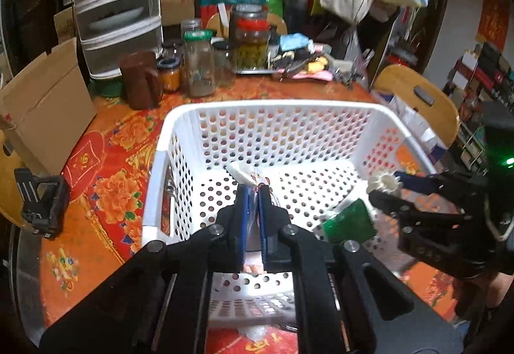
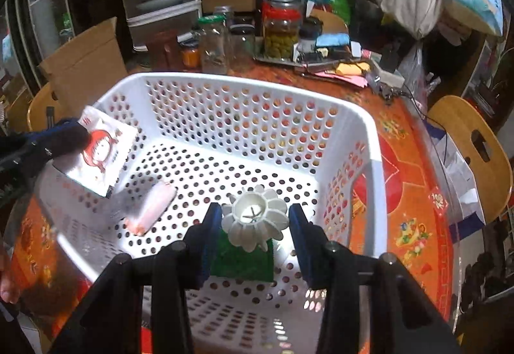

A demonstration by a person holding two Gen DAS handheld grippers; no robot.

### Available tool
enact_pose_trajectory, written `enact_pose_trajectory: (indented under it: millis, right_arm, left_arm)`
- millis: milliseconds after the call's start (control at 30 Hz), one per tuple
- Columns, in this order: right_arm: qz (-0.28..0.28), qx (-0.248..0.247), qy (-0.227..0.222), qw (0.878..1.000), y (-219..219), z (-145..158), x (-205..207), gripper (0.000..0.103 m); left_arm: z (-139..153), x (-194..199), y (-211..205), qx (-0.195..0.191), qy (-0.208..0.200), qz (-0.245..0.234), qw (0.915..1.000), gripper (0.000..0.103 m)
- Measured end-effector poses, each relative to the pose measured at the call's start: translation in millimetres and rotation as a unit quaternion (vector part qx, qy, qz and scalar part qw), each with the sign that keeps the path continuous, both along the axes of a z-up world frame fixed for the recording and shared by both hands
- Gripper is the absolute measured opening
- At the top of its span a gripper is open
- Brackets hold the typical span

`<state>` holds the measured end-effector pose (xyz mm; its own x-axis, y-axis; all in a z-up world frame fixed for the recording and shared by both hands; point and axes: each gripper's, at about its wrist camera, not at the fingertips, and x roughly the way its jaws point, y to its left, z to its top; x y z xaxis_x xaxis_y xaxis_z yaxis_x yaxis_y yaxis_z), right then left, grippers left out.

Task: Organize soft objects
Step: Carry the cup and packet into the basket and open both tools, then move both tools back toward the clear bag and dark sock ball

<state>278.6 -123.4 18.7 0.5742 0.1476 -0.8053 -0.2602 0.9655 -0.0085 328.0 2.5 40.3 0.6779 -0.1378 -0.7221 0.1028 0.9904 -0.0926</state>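
Note:
A white perforated basket [image 1: 273, 106] [image 2: 363, 129] stands on the red and orange tablecloth. My left gripper [image 1: 253, 190] [image 2: 69, 137] is shut on a white packet with a red cartoon face [image 2: 101, 151] [image 1: 249, 175], held inside the basket near its left wall. My right gripper [image 2: 255, 217] [image 1: 385, 190] is open over the basket's right side, its fingers on either side of a white flower-shaped piece on a green pad [image 2: 253, 219] [image 1: 350, 220]; whether they touch it is unclear. A pink and white roll [image 2: 151, 209] lies on the basket floor.
Glass jars [image 1: 199, 64] [image 2: 282, 29], a brown mug [image 1: 141, 80], a grey drawer unit [image 1: 115, 0] and a tray of clutter [image 1: 298, 61] stand behind the basket. A cardboard box [image 1: 41, 109] is at left. Wooden chairs [image 1: 417, 96] [image 2: 472, 141] stand at right.

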Motion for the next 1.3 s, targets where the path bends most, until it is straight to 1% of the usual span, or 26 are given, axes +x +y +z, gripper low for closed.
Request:
enact_pose_trajectory:
  millis: [133, 233, 533, 633, 667, 700, 733, 767, 800, 933, 967, 1000, 1067, 1133, 1200, 1300]
  right_arm:
    - [0.000, -0.010, 0.009, 1.000, 0, -5, 7, 0.042]
    - [0.002, -0.021, 0.012, 1.000, 3, -8, 10, 0.042]
    - [0.003, -0.021, 0.015, 1.000, 5, -9, 13, 0.042]
    - [0.002, -0.015, 0.013, 1.000, 4, -8, 12, 0.043]
    - [0.001, -0.012, 0.011, 1.000, 4, -7, 11, 0.045]
    - [0.001, -0.008, 0.008, 1.000, 3, -6, 9, 0.057]
    - [-0.001, -0.007, 0.005, 1.000, 2, -5, 8, 0.065]
    - [-0.005, -0.005, -0.001, 1.000, 1, -3, 6, 0.077]
    - [-0.005, -0.003, -0.006, 1.000, 0, -1, 5, 0.078]
    - [-0.010, 0.005, -0.027, 1.000, -6, 9, -2, 0.081]
    - [-0.009, 0.011, -0.030, 0.999, -7, 12, -4, 0.082]
    - [-0.008, 0.015, -0.033, 0.999, -9, 14, -7, 0.085]
    - [-0.006, 0.019, -0.042, 0.999, -11, 19, -14, 0.092]
    - [-0.004, 0.021, -0.050, 0.999, -12, 23, -20, 0.099]
    - [-0.005, 0.023, -0.056, 0.998, -14, 27, -26, 0.100]
    - [-0.006, 0.022, -0.064, 0.998, -17, 31, -33, 0.102]
  left_arm:
    - [-14, 9, -1, -0.006, 0.013, 0.001, 0.9999, 0.006]
    - [-21, 11, -2, -0.002, 0.019, 0.000, 0.9998, 0.006]
    - [-27, 13, -6, -0.001, 0.023, -0.005, 0.9997, 0.006]
    - [-28, 14, -5, -0.005, 0.027, -0.005, 0.9996, 0.016]
    - [-28, 14, -5, -0.007, 0.028, -0.004, 0.9996, 0.024]
    - [-28, 14, -4, -0.008, 0.027, -0.003, 0.9996, 0.034]
    - [-26, 12, -4, -0.006, 0.022, 0.000, 0.9997, 0.041]
    - [-25, 11, -4, -0.003, 0.016, 0.002, 0.9999, 0.054]
    - [-23, 8, -5, 0.002, 0.008, 0.004, 1.0000, 0.063]
    - [-14, -1, -7, 0.006, -0.010, -0.001, 0.9999, 0.077]
    - [-12, -3, -7, 0.009, -0.013, -0.002, 0.9999, 0.084]
    - [-8, -6, -9, 0.017, -0.020, -0.002, 0.9997, 0.092]
    - [-3, -12, -11, 0.031, -0.031, 0.004, 0.9990, 0.101]
    - [4, -20, -11, 0.034, -0.043, 0.003, 0.9985, 0.103]
    - [9, -25, -11, 0.035, -0.047, 0.002, 0.9983, 0.103]
    - [17, -38, -14, 0.048, -0.059, 0.004, 0.9971, 0.103]
